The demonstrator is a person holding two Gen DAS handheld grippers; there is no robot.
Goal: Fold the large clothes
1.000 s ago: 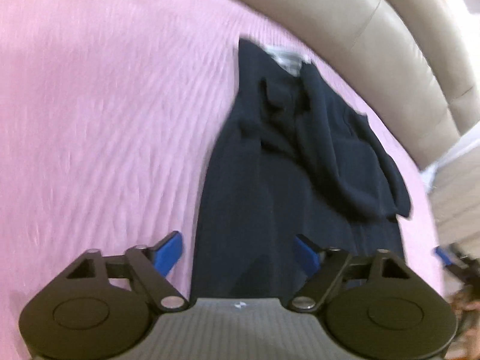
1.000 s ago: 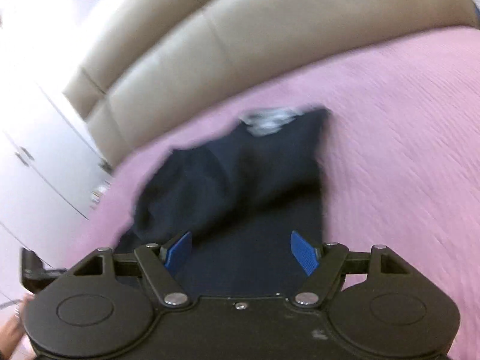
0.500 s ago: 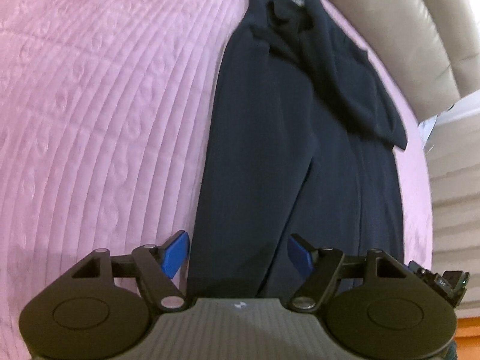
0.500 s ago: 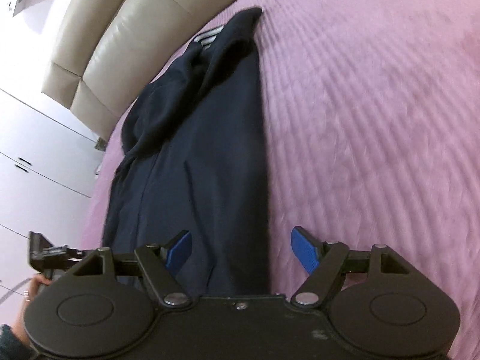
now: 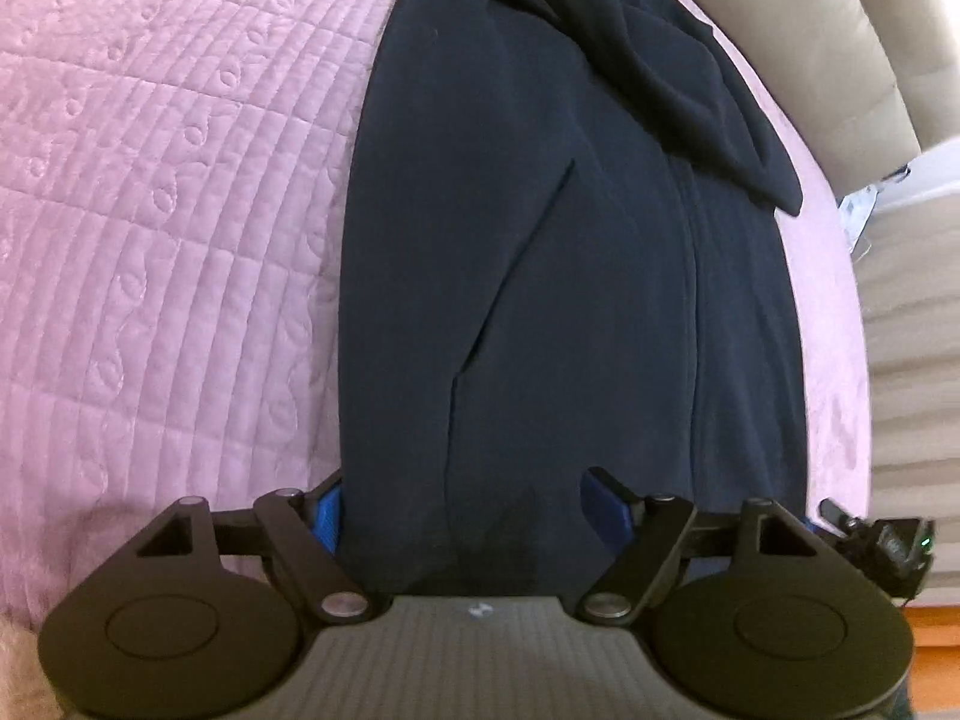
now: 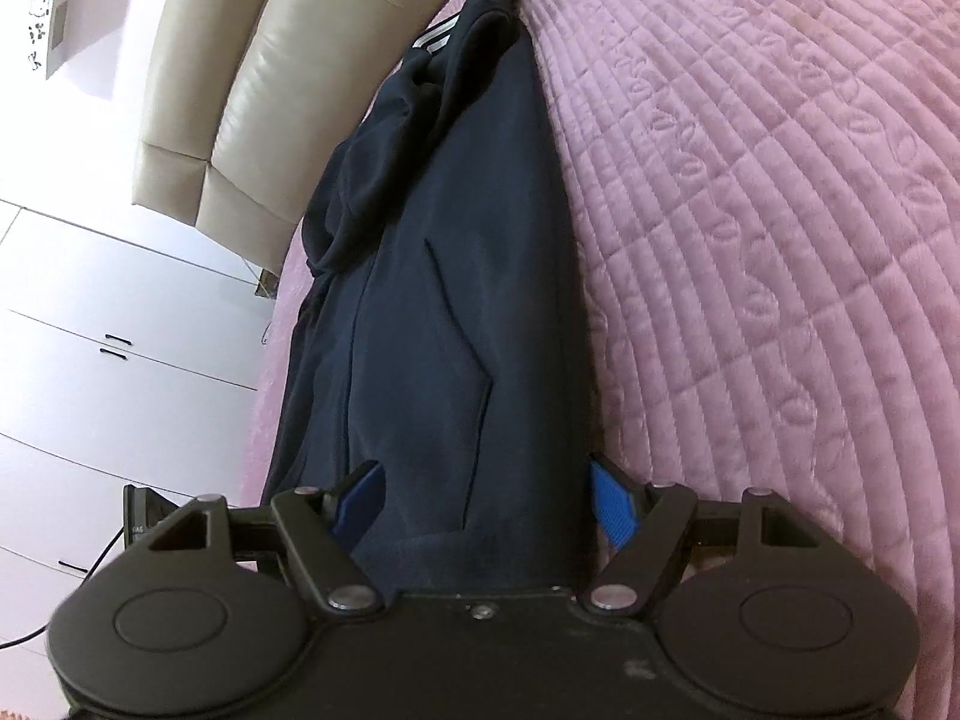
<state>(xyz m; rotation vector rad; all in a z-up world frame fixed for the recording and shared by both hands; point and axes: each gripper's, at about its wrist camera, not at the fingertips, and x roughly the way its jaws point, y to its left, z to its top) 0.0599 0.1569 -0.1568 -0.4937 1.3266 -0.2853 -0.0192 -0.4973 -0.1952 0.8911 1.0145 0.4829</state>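
On pink quilt (image 5: 180,210): navy garment (image 5: 570,240), folded long, hem end nearest both grippers.
Left gripper (image 5: 462,510) — closer now, jaws just widened, astride hem, nothing held. Right gripper (image 6: 486,501) — lower now, wide apart, empty; hem grab likely next.

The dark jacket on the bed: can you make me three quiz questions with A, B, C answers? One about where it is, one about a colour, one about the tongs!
1. Where does the dark jacket lie?
A. on the pink quilt
B. on the wooden floor
C. in a cupboard

2. What colour are the pads inside the tongs?
A. red
B. blue
C. yellow

3. How do the right tongs stand?
A. shut tight on nothing
B. clamped on a pillow
C. open, astride the jacket's near end

Answers:
1 A: the pink quilt shows along both sides of the jacket.
2 B: the pads are bright blue.
3 C: the right tongs have one pad over the cloth and one past its edge, nothing pinched; the left tongs are open too.
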